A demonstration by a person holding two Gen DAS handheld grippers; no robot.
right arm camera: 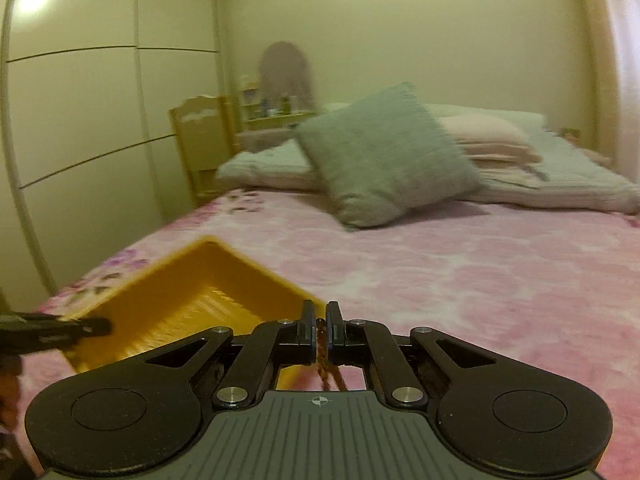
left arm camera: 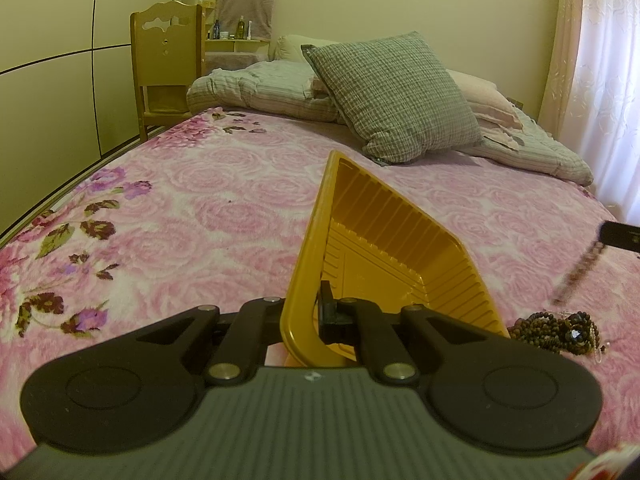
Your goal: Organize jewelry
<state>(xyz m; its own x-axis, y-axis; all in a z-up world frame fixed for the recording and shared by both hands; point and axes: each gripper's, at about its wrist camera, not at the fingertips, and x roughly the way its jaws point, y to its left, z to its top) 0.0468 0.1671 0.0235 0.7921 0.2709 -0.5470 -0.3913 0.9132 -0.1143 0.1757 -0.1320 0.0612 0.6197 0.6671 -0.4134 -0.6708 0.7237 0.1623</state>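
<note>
Jewelry lies in two places: a heap of dark beaded necklaces (left arm camera: 556, 330) on the pink floral bed (left arm camera: 180, 208), just right of the yellow tray (left arm camera: 400, 240), and one beaded strand (right arm camera: 320, 344) pinched between the nearly closed fingers of the right gripper (right arm camera: 319, 330). The left gripper (left arm camera: 304, 312) clamps the tray's near rim, tilting it up; its visible inside holds nothing.
</note>
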